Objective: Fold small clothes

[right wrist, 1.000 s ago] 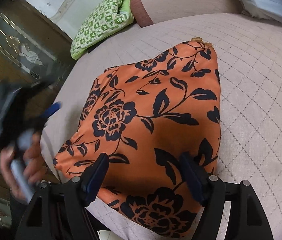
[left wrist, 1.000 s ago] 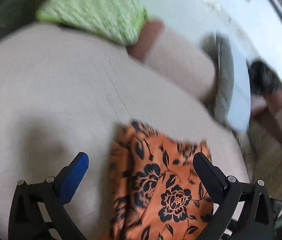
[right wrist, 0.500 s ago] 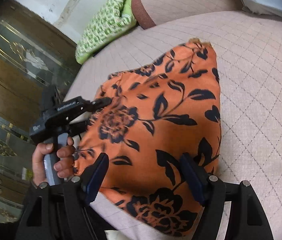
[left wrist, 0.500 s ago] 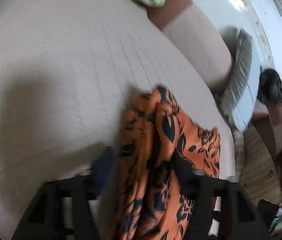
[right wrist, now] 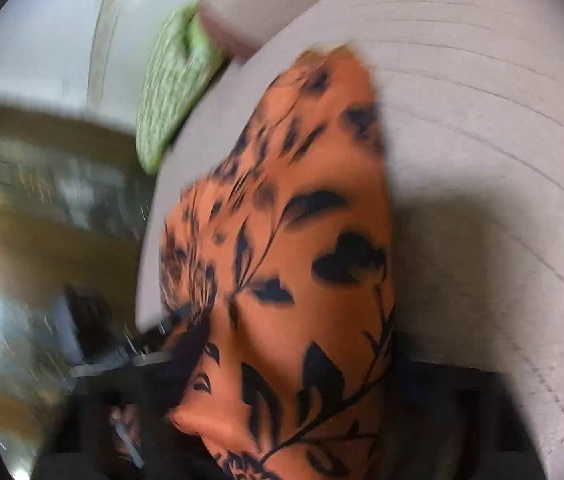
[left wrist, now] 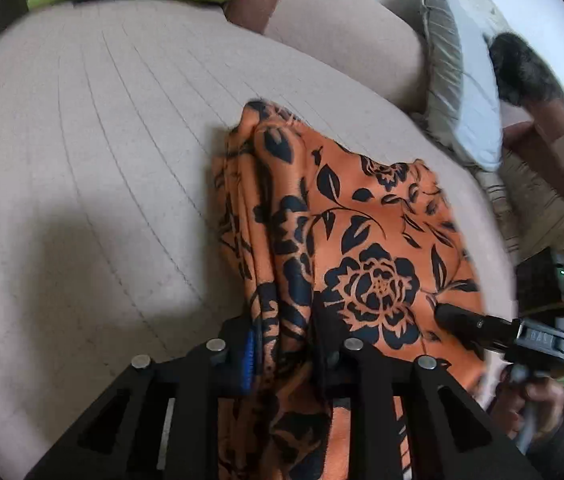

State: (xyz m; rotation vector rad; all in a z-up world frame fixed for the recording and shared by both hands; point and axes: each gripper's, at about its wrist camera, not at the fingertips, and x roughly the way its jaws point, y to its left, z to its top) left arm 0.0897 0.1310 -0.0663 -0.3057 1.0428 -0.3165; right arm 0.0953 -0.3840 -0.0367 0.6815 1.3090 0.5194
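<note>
No legible writing is seen. The orange cloth (left wrist: 377, 240) lies near the bed's (left wrist: 102, 168) edge. The left tongs (left wrist: 282, 344) are closing on a bunched fold. The right tongs (left wrist: 447, 316), closing, are blurred in their own view; their grip cannot be told.

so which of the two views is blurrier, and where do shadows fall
The right wrist view is heavily motion-smeared: the orange black-flowered fabric and green patterned cushion streak, with a bright glare at the left edge. The left wrist view is sharper, fisheye-bent at the rim; a dark shadow lies on the beige quilted bed cover left of the cloth.
</note>
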